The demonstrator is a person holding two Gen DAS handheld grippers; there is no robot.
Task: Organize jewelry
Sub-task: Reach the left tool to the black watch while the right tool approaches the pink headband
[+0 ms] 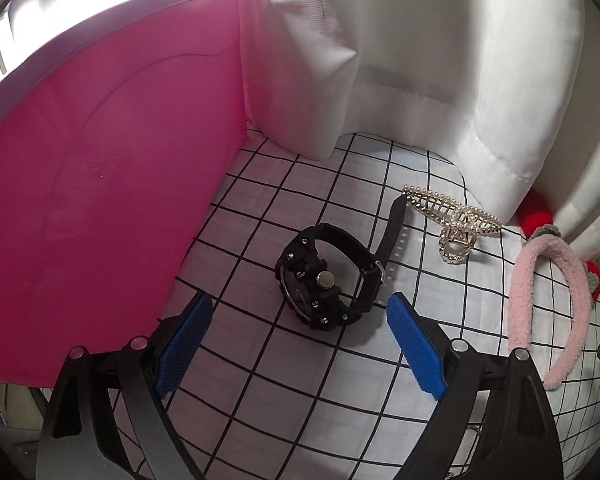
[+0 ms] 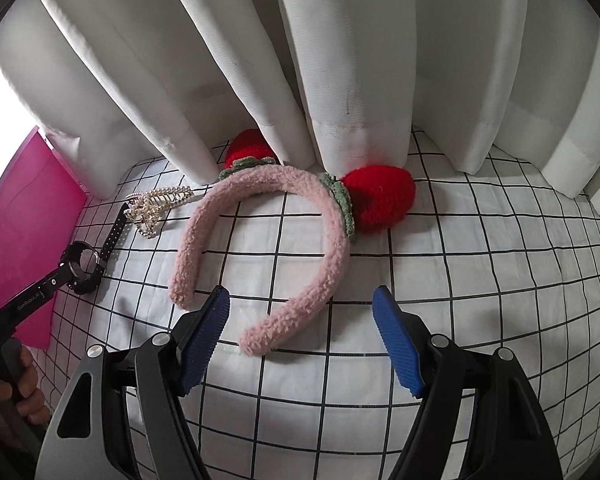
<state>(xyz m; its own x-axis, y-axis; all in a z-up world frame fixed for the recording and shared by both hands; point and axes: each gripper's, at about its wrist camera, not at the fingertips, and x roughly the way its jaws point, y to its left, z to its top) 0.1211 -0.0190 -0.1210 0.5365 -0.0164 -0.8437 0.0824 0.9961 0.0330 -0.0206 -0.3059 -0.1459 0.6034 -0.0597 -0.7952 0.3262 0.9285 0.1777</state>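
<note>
Grid-checked sheet [image 2: 440, 264] below white curtains [image 2: 340, 60]

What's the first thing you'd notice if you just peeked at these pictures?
Probably the fluffy pink headband with red strawberry ears, lying on the checked cloth by the white curtain. Next, the big pink box at the left, with a black watch and pearl hair claw beside it.

a white cloth with a black grid [image 1: 259, 380] covers the surface across the lower half of both views. white curtains [image 2: 340, 60] hang in folds along the top, their hems resting on the cloth. a flat pink panel [image 1: 99, 180] stands upright at the left edge.
</note>
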